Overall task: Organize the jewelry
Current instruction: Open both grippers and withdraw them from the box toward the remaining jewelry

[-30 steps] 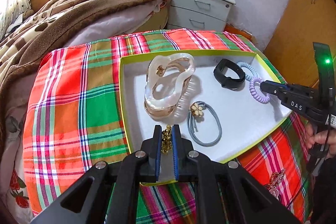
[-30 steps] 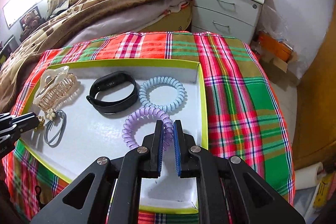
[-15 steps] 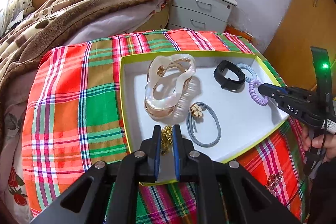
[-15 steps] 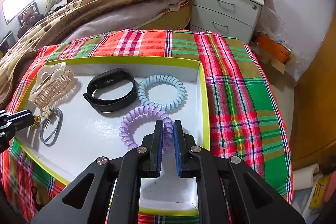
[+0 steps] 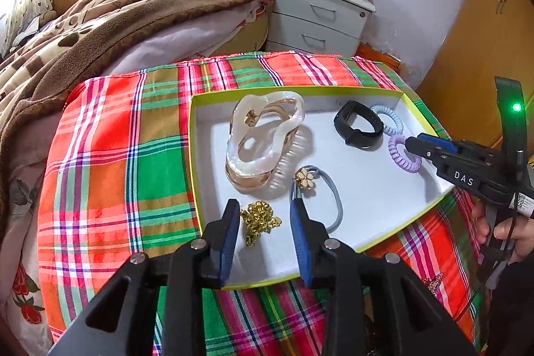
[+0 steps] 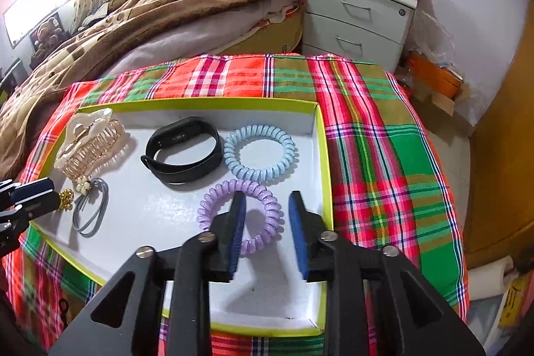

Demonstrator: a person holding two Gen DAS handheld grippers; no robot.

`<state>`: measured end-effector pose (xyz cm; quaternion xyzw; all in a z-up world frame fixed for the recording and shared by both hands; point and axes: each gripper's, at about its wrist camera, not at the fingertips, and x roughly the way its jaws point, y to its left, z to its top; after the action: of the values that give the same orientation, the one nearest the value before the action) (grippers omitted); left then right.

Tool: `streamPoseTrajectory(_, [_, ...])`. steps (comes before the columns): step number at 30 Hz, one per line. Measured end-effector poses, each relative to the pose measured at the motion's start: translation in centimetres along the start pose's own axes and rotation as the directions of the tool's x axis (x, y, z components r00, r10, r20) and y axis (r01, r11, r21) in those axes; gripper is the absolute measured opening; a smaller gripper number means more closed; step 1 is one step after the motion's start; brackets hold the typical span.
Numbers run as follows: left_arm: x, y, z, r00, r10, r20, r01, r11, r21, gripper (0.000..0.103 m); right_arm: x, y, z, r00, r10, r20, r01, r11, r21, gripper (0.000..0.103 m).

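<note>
Landmark: we place everything against the white tray (image 5: pixel 360 189) with the lime-green rim, which sits on a plaid cloth (image 5: pixel 110 162).
Left gripper (image 5: pixel 265 231): we see its blue pads spread apart over the tray's near left corner, gripping nothing.
Gold chain (image 5: pixel 258 220): a small heap on the tray floor between those spread pads; we cannot tell whether it touches either one.
Right gripper (image 6: pixel 267 231): its fingers stand apart at the tray's near right side, straddling one side of the purple coil tie (image 6: pixel 240 216), which lies flat on the tray floor.
Blue coil tie (image 6: pixel 259 151): in the tray's far right corner, just beyond the purple one.
Black wristband (image 6: pixel 183 149): on the tray floor, immediately left of the blue coil.
Pearly claw clip (image 5: pixel 263 139): in the tray's far left part, the largest piece there.
Grey hair tie (image 5: pixel 320 196): with a cream flower charm, just in front of the clip, right of the chain.
Nightstand (image 6: pixel 357 19): well beyond the tray, against the wall.
</note>
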<state>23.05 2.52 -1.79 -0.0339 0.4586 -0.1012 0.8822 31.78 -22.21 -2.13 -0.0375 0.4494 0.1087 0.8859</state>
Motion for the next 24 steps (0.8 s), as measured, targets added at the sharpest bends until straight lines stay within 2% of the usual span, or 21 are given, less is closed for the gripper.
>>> streamPoseTrajectory(7, [-1.8,-0.4,-0.3,1.0,-0.002,0.025,0.002,1.0,0.0,0.038,-2.0,0.1,-0.2,0.999,0.018,0.042,-0.018,1.0,0.012,0.03])
streamPoseTrajectory(14, [-4.5,-0.6,-1.5,0.997,-0.05,0.057,0.051,0.999,-0.011,0.044,-5.7,0.9,-2.2,0.993,0.071,0.095,-0.071,0.997,0.0,0.03])
streamPoseTrajectory(19, [-5.6,-0.8,-3.2,0.996,-0.079,0.053,0.079,0.997,-0.011,0.044,-7.2,1.2,-4.4,0.989,0.121,0.088,-0.122,0.993,0.003,0.03])
streamPoseTrajectory(24, [-6.4,-1.1,-4.9,0.995,-0.093,0.045,0.094,0.995,-0.022,0.044,-7.7,1.7,-7.0,0.975,0.213,0.068,-0.212,0.977,-0.02,0.03])
